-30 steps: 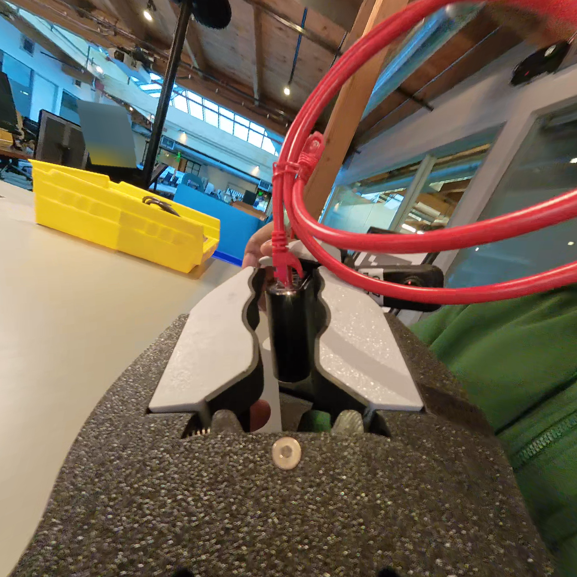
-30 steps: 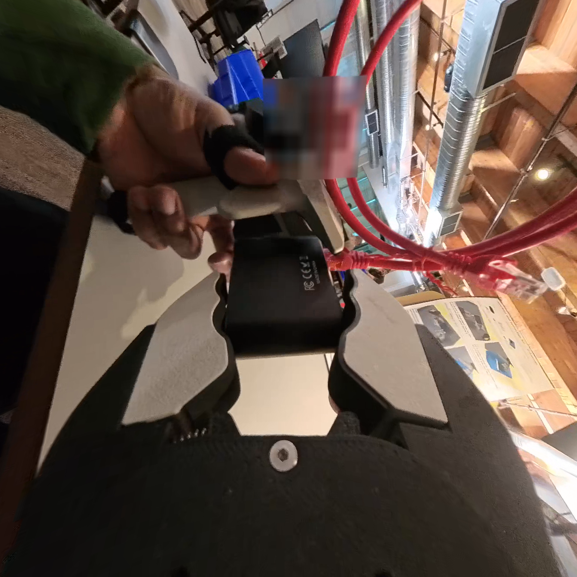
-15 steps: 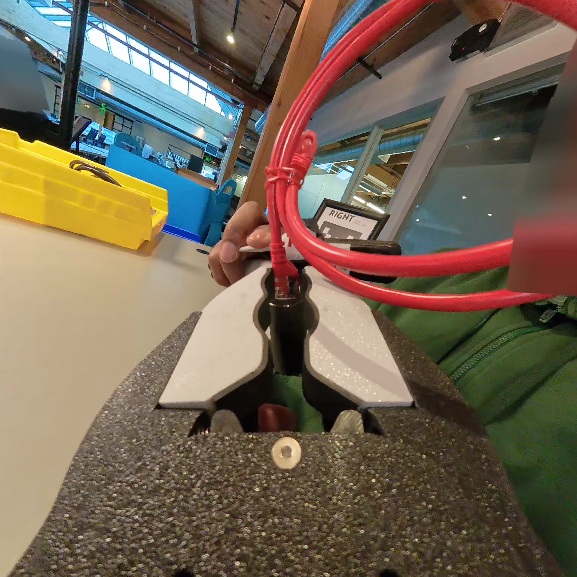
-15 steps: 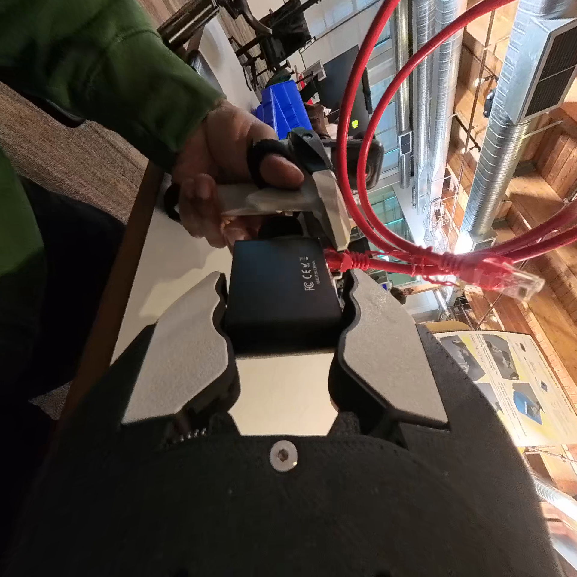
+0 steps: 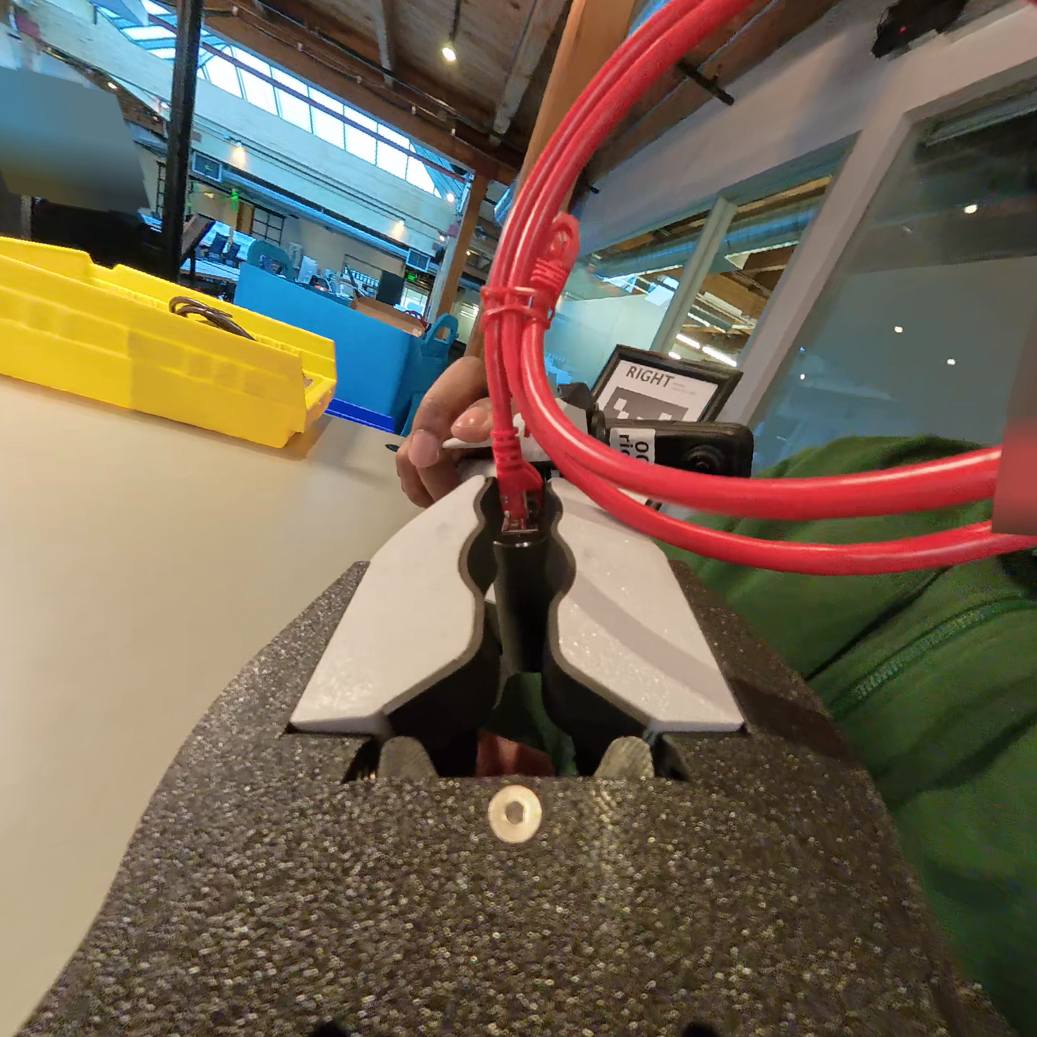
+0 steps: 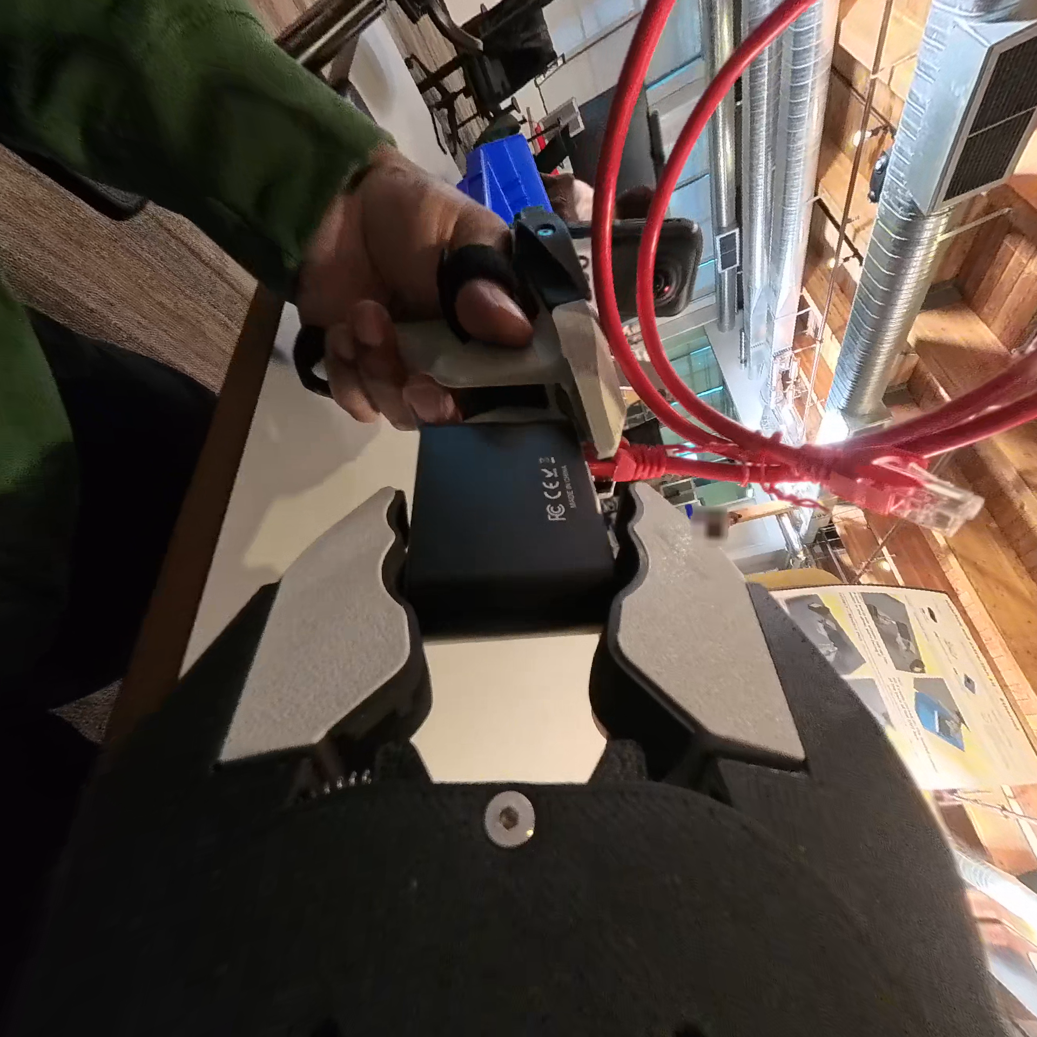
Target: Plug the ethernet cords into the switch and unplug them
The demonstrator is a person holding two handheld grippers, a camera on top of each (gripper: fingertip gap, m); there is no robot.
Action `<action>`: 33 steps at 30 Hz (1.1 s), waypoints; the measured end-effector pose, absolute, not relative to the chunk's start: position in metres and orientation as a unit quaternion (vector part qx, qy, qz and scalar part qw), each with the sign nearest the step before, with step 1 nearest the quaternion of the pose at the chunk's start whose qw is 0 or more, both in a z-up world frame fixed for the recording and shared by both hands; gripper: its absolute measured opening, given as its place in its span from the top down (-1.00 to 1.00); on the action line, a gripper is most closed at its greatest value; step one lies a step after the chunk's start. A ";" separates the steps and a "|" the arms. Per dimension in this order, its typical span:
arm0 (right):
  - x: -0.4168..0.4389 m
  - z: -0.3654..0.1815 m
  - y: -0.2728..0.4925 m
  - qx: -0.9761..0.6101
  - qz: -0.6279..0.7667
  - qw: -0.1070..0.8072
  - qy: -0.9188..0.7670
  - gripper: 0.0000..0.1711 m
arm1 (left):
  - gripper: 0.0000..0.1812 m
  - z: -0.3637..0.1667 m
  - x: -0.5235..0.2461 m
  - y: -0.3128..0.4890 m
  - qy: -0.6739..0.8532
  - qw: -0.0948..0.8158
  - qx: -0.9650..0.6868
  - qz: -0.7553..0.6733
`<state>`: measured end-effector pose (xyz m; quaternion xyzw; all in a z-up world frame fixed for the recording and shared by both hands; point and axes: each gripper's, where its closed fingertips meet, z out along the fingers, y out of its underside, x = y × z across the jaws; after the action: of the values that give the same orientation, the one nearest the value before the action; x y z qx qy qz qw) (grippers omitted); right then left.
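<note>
Switch (image 6: 505,527) sits clamped between my right jaws at the centre of the right wrist view, held by its two long edges, its flat black underside toward the camera and lifted off the pale surface (image 5: 140,561). In the left wrist view I see the same switch (image 5: 519,606) edge-on, a narrow black slab between my left jaws, which are closed to a slim gap around its thin sides and reach up to the red plug (image 5: 519,499); whether they pinch the plug's boot or only the switch I cannot tell. That plug (image 6: 623,466) enters a port on the switch's right-hand edge in the right view, and appears seated or nearly so. The red cord (image 5: 729,494) loops up and away to the upper right, tied in a bundle, with its free clear-tipped plug (image 6: 931,505) dangling at right centre. A yellow bin (image 5: 168,359) lies at left, well apart. I judge the step to be the plug-in or the start of the unplug for this one cord. Next, I would press the latch tab and draw the plug straight out along the port, my right jaws holding the switch steady so it does not twist.
</note>
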<state>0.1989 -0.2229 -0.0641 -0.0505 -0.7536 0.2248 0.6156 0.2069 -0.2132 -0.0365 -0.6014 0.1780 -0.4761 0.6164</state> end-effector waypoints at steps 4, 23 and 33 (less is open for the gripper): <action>0.200 -0.060 -0.219 -0.052 0.213 0.621 -0.753 0.16 | 0.85 -0.031 0.210 -0.214 0.206 0.651 -0.589 -0.432; 0.213 -0.084 -0.221 -0.084 0.245 0.517 -0.816 0.16 | 0.85 -0.056 0.216 -0.214 0.196 0.570 -0.625 -0.496; 0.196 -0.081 -0.210 -0.084 0.239 0.571 -0.781 0.16 | 0.85 -0.049 0.202 -0.206 0.169 0.612 -0.621 -0.459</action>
<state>0.1961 -0.2100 -0.0808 -0.0836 -0.7808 0.2392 0.5710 0.2023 -0.2064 -0.0489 -0.6209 0.1694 -0.4593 0.6123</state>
